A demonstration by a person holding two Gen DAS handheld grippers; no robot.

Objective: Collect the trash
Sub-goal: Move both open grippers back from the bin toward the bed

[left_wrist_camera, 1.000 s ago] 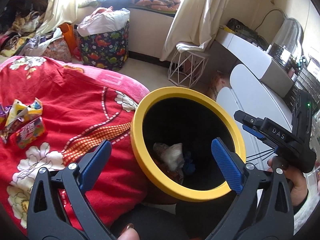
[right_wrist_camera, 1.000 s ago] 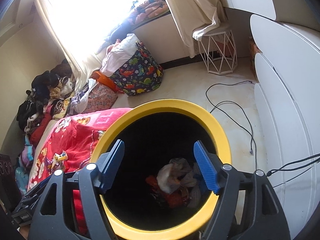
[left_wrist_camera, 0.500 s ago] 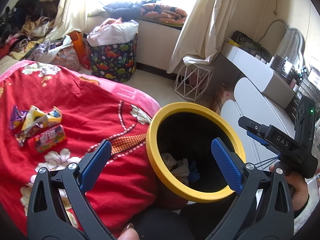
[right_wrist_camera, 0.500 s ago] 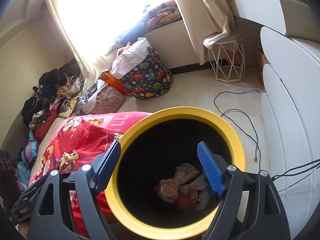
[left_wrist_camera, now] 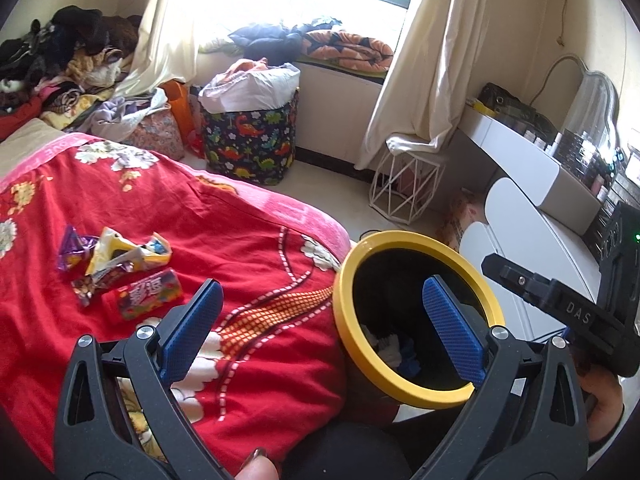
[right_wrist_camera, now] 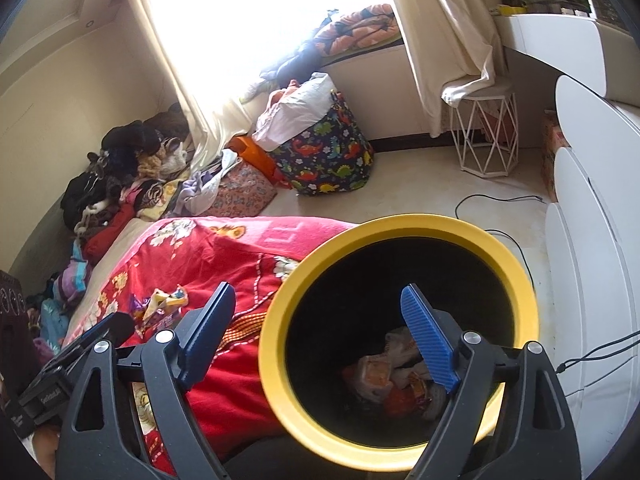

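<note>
1. Here the left gripper (left_wrist_camera: 322, 330) has its jaws wide apart with nothing between them; its left blue pad hangs over the red floral bedspread (left_wrist_camera: 224, 240) and its right pad over the mouth of the yellow-rimmed bin (left_wrist_camera: 404, 388).
2. The right gripper (right_wrist_camera: 318, 340) has its jaws opening, and they are empty; the right pad sits above the bin's dark interior, the left pad above the bedspread just outside the yellow rim.
3. Directly under the right gripper's jaws, at the bottom of the bin, lies collected trash (right_wrist_camera: 394, 376): crumpled white, orange and red wrappers.
4. In the left wrist view the bin stands just beside the bed's edge, below and ahead of the right pad, with a bit of white and blue litter showing inside.
5. Ahead and to the left of the left gripper's jaws, on the bedspread, lies loose trash: a flat colourful candy pack (left_wrist_camera: 150, 294), and just beyond it torn yellow wrappers (left_wrist_camera: 124, 258) and a purple wrapper (left_wrist_camera: 72, 250), all close together.
6. To the right of those jaws, a hand (left_wrist_camera: 600, 404) holds the other black gripper body.
7. Farther off, past the bed, stand a dinosaur-print basket (left_wrist_camera: 250, 144) stuffed with white plastic, a white wire stool (left_wrist_camera: 404, 188), and cream curtains at the bright window.
</note>
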